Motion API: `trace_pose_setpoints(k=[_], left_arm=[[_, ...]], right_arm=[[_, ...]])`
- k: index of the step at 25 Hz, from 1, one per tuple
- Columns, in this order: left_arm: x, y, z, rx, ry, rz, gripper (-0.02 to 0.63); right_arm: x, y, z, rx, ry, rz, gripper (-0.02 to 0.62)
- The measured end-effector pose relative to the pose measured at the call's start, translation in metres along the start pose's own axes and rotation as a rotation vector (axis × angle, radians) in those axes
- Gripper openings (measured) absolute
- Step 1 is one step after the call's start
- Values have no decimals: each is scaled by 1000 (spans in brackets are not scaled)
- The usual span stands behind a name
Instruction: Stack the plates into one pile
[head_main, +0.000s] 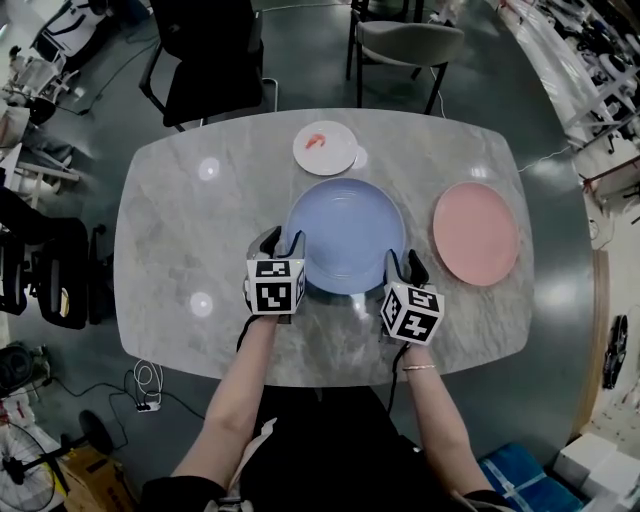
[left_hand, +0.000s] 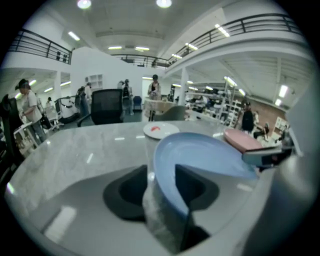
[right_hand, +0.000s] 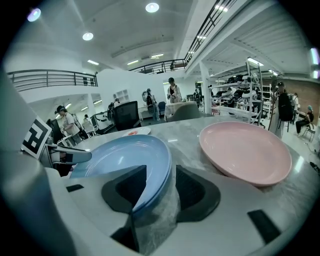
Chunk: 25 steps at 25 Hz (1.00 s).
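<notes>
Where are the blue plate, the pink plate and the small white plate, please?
Blue plate (head_main: 345, 235): head view, centre of its well.
Pink plate (head_main: 476, 232): head view, its centre.
Small white plate (head_main: 332, 153): head view, white area beside its red mark.

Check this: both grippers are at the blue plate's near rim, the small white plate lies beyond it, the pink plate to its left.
One point is wrong: the head view shows the pink plate to the right of the blue plate. The left gripper and right gripper are at its near rim, and the small white plate lies beyond it.
</notes>
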<state>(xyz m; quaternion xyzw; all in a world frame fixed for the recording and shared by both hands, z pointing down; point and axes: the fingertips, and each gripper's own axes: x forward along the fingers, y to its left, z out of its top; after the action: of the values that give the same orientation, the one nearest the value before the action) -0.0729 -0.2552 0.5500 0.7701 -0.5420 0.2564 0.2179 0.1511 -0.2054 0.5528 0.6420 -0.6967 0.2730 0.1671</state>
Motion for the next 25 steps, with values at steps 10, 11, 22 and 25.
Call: trace_pose_setpoints(k=[10,11,22,25], left_arm=[[-1,14,-15,-262,-21,-33,175],[1,12,-17,-268,-13,-43,175],[21,-2,-23,-232,39,-115,123],[15,-2,-24,-223,40,-135,123]], right_arm=[[17,6,-4,12,45,41,173],[19,6,-6,16,55,40,173],[26,10,-14,79,85,41,173],[19,11,-15,69,70,12,171]])
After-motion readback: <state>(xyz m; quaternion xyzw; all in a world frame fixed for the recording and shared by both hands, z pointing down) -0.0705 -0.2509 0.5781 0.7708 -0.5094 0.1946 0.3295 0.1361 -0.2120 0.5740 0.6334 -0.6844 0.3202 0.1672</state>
